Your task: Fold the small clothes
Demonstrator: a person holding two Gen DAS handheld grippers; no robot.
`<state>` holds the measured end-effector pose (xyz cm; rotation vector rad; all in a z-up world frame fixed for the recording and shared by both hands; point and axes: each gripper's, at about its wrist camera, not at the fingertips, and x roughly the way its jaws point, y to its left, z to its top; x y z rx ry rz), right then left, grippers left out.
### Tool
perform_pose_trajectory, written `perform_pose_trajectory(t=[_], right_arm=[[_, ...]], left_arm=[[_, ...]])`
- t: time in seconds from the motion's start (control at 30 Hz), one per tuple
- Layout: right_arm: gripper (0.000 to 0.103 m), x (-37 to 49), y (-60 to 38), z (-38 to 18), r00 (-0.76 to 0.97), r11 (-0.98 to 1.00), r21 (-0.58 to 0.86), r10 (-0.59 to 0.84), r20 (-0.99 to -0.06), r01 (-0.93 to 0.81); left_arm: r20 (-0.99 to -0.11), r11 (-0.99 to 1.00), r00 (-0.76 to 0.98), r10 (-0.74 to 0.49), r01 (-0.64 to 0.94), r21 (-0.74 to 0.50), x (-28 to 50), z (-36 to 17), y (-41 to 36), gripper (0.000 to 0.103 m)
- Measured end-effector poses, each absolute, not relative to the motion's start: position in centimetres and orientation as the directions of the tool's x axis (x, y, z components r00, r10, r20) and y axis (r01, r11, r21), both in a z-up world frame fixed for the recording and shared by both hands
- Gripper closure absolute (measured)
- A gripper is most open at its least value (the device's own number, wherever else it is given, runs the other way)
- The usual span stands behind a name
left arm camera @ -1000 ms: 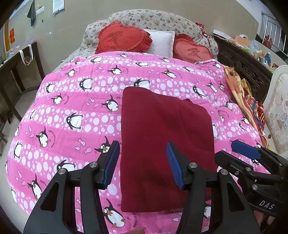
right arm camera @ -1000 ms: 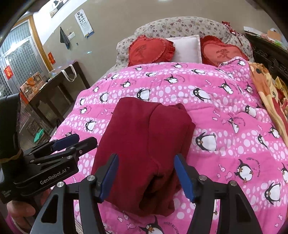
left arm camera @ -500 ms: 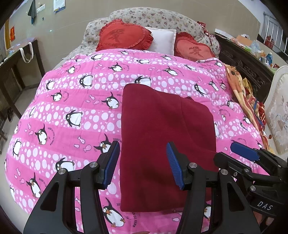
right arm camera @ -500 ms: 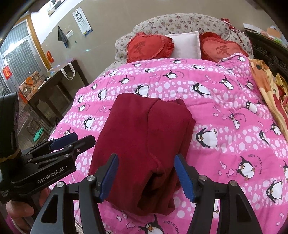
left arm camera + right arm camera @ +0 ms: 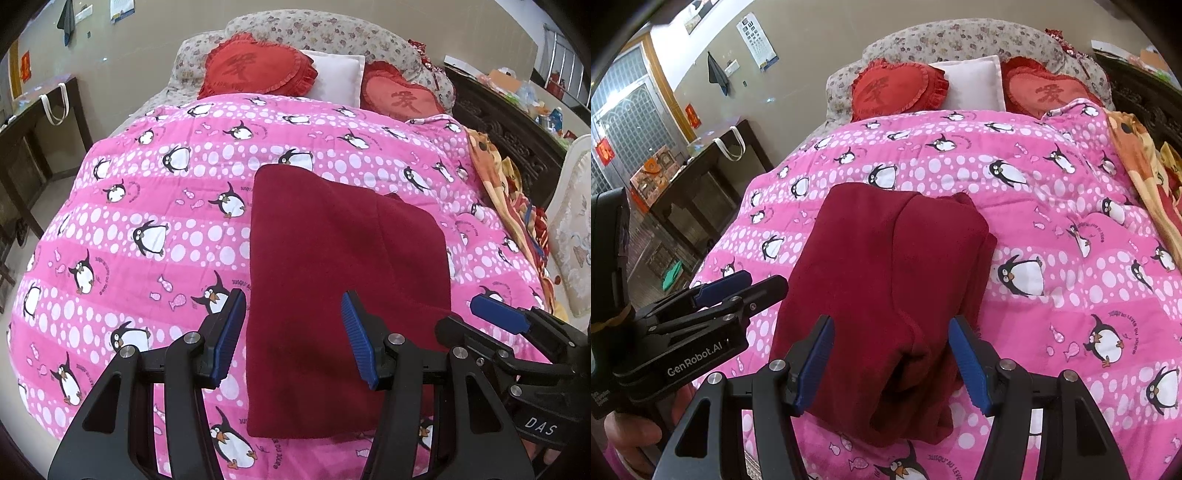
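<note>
Dark red garment (image 5: pixel 332 266) on a pink quilt (image 5: pixel 147 221) patterned with penguins and white dots, red heart cushions (image 5: pixel 255 74) behind

"GenRobot.AI" on my left gripper (image 5: pixel 701 325) body; "DAS" on my right gripper (image 5: pixel 517 332) body.

Your folded garment (image 5: pixel 343 295) lies flat on the quilt (image 5: pixel 147 221) that covers the bed, nearer its foot. Behind it, at the head, a pillow (image 5: pixel 338 77) sits between two heart cushions (image 5: pixel 255 70). Left of the bed stands a side table (image 5: pixel 701 177); a blanket (image 5: pixel 495 173) lies along the quilt's right edge.
</note>
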<state>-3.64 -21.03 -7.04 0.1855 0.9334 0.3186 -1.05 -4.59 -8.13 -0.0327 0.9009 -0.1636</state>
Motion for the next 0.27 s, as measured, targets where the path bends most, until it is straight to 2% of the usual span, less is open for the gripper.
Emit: perform_pose_trajectory(t=[0.27], right_arm=[[0.041, -3.16, -21.09, -7.53, 0.544, 0.937, 0.293, 0.349, -0.763, -0.189]], left_arm=[[-0.770, 0.987, 0.618, -0.162, 0.119, -0.112, -0.55, -8.52, -3.77, 0.049]])
